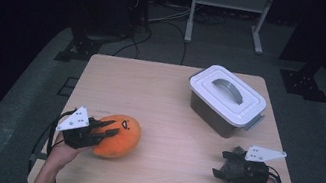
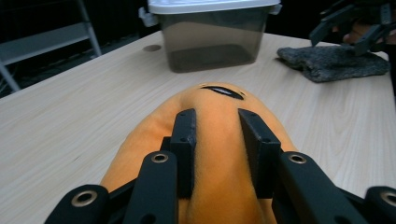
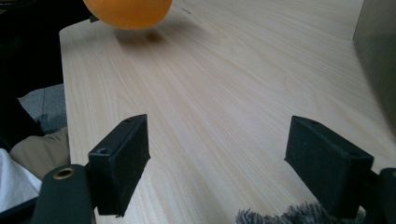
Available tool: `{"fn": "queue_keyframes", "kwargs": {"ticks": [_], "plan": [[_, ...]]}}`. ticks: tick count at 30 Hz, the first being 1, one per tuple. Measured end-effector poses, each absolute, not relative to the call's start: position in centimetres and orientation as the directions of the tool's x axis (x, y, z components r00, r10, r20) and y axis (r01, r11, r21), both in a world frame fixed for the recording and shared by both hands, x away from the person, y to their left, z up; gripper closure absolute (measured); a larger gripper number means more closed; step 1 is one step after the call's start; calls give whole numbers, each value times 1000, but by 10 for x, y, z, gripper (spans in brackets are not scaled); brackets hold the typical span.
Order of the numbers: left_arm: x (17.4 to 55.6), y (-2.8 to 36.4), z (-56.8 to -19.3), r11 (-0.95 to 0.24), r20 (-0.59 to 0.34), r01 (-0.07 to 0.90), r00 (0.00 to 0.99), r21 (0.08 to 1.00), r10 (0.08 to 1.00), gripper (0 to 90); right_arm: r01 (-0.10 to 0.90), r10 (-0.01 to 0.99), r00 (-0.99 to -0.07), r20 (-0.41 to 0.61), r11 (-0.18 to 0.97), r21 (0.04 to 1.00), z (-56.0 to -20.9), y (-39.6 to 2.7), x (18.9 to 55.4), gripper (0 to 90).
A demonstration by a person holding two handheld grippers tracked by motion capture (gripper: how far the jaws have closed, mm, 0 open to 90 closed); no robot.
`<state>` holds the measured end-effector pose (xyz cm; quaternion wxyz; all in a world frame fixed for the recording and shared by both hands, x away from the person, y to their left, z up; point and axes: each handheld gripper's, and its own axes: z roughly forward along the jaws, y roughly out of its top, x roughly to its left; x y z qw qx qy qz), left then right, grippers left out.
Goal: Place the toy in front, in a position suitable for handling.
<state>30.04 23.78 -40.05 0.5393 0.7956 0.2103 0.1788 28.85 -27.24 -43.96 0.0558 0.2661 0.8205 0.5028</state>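
My left tongs (image 2: 217, 140) pinch the soft plush (image 2: 219, 154), which may slip free if lifted toward the lidded box (image 1: 226, 100); my right tongs (image 3: 231, 161) gape empty.

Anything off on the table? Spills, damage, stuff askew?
Nothing stands out. The lidded box sits closed and upright, the grey cloth lies flat, and the orange plush is simply squeezed in the left hand-held gripper.
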Motion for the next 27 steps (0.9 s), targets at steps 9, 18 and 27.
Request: {"fn": "queue_keyframes", "kwargs": {"ticks": [9, 18, 27], "plan": [[313, 196, -397, -352, 65, 107, 894, 930, 443, 694, 379, 493, -852, 176, 350, 857, -439, -274, 288, 202], [319, 162, -399, -360, 55, 87, 929, 929, 366, 694, 377, 494, -852, 173, 349, 858, -439, -276, 288, 202], [323, 132, -407, -392, 51, 72, 954, 917, 296, 693, 379, 499, -849, 171, 351, 856, -439, -278, 288, 203]]}}
